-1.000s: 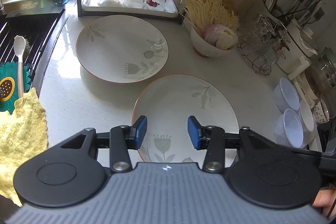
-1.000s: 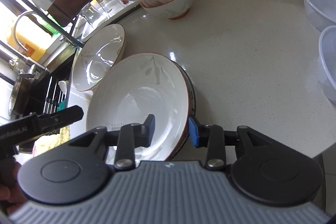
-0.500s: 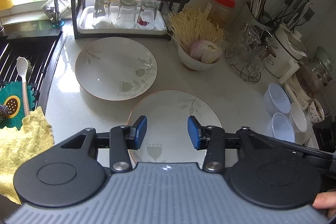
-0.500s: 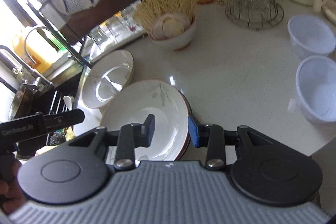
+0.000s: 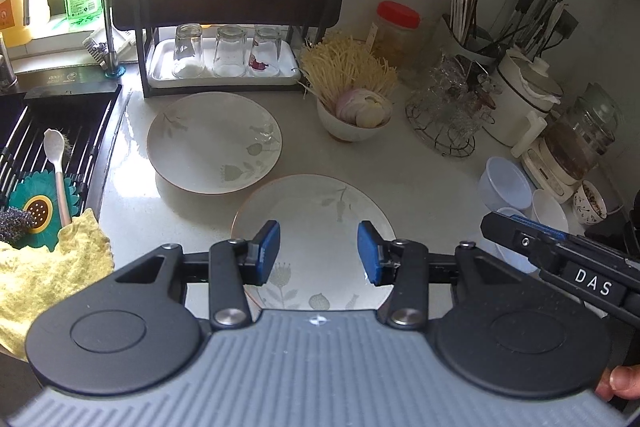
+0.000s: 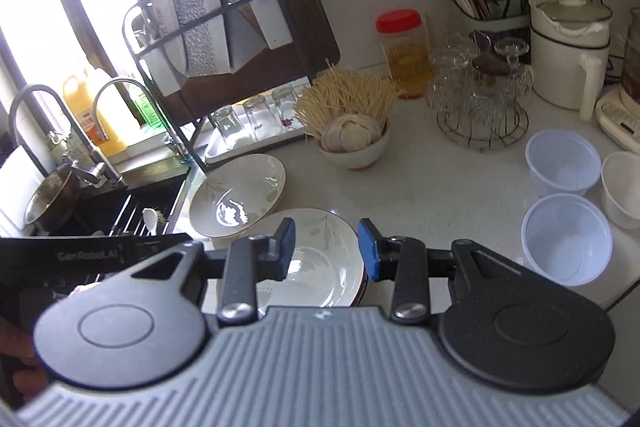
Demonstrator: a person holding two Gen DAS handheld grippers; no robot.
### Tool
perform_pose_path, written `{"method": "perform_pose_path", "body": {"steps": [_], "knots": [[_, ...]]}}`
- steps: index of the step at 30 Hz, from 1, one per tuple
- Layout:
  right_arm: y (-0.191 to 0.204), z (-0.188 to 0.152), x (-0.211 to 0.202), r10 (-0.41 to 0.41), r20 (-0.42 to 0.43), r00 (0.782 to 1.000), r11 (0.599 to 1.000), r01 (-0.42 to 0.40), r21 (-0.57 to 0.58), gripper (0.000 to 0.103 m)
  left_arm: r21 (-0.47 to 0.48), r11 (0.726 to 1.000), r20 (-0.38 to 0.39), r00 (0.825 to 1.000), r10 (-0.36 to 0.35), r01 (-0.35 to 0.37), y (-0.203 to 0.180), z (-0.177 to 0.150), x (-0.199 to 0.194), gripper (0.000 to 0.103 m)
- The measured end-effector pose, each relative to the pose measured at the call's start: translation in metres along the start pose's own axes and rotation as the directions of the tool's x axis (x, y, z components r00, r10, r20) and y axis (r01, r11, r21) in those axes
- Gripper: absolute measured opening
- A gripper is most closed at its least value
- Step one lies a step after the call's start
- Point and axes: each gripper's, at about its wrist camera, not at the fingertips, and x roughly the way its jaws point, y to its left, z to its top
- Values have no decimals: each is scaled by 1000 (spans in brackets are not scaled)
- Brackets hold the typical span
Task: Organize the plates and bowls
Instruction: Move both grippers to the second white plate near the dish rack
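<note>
Two white plates with leaf prints lie on the white counter. The near plate (image 5: 316, 211) (image 6: 320, 259) sits below both grippers; the far plate (image 5: 214, 143) (image 6: 240, 195) lies beside the dish rack. My left gripper (image 5: 318, 251) hangs above the near plate, open, nothing between its blue pads. My right gripper (image 6: 326, 251) also hovers over the near plate's right rim, open and empty. Clear plastic bowls (image 5: 506, 185) (image 6: 564, 239) stand at the right. A ceramic bowl (image 5: 354, 125) (image 6: 354, 147) holds noodles and onion slices.
A black dish rack (image 5: 224, 11) with upturned glasses stands at the back. The sink (image 5: 48, 131) with a spoon, sponge and yellow cloth (image 5: 44, 271) is at the left. A wire basket of glassware (image 5: 452, 115), a red-lidded jar, utensil holders and kettles line the right.
Both grippers have risen and drawn back from the near plate, so more of the counter, rack and wall shows. The right gripper left the plate's rim. The plates stayed put.
</note>
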Motion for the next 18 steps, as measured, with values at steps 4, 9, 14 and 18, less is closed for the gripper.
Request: {"method": "perform_pose_path", "body": {"steps": [4, 9, 14, 18], "knots": [[1, -4, -14, 13, 28, 1000, 999, -12, -36, 39, -8, 1000, 1, 1000, 1, -1, -7, -6, -5, 49], [-6, -8, -29, 28, 44, 999, 999, -26, -44, 39, -9, 1000, 5, 1000, 0, 1, -20, -16, -15, 49], [-18, -8, -39, 60, 51, 997, 996, -57, -62, 39, -46, 999, 21, 999, 25, -24, -30, -28, -26, 49], [-27, -9, -41, 95, 37, 995, 992, -92, -82, 38, -80, 996, 19, 999, 49, -47, -38, -41, -28, 49]]}}
